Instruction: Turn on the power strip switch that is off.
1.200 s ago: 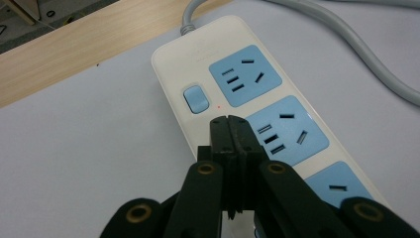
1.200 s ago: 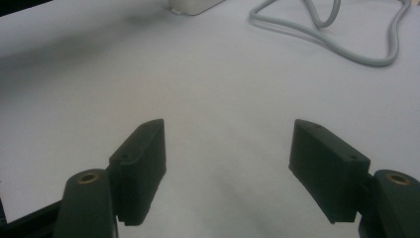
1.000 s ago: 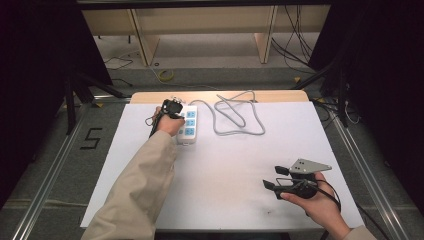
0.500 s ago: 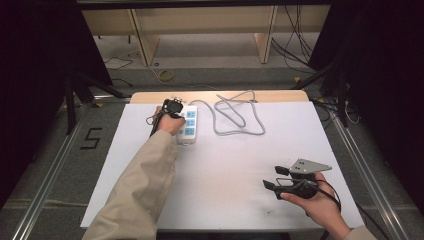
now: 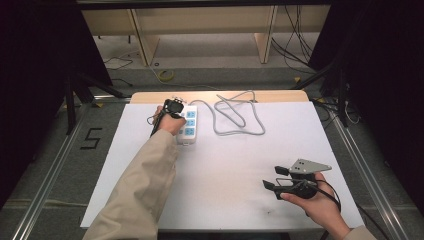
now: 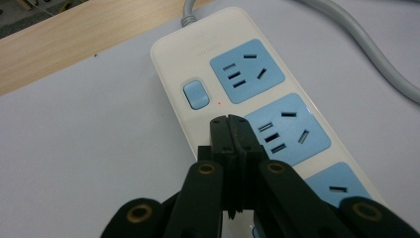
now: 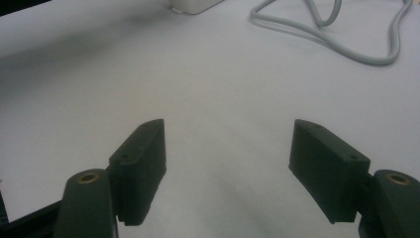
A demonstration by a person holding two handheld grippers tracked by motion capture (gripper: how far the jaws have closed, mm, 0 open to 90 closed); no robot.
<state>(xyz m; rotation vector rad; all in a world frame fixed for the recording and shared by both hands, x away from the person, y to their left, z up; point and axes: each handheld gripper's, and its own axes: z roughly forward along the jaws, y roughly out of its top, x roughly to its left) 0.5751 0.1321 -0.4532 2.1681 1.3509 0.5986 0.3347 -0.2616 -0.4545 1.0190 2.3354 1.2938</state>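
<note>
my left claw (image 6: 232,124) is pinched tight, its two black jaws pressed flat together with nothing between them, and its tip sits over the power strip (image 6: 257,114) at the far left of the bench (image 5: 225,165). along my jaws i see the tip just short of the strip's blue switch (image 6: 196,94), beside the edge of the middle blue socket (image 6: 287,130); a tiny red light (image 6: 219,103) glows between the switch and the tip. i cannot tell whether the tip is touching the white casing or hanging a little above it. from the high view my left hand (image 5: 171,122) is stretched forward in a beige sleeve (image 5: 140,185), wrapped around the claw at the strip's left side. the strip lies lengthwise toward the back of the white bench top, three blue sockets in a row, near the bare wooden strip (image 5: 150,96) at the far edge. its grey cord (image 5: 239,116) leaves the far end and loops loosely across the bench to the right of the strip. my right claw (image 7: 228,148) is spread wide, empty, with bare white surface showing between the jaws and the cord's loops (image 7: 346,34) farther off. my right hand (image 5: 320,205) holds it low at the near right corner of the bench, well apart from the strip, jaws pointing left, the grey plate (image 5: 310,165) on top.
</note>
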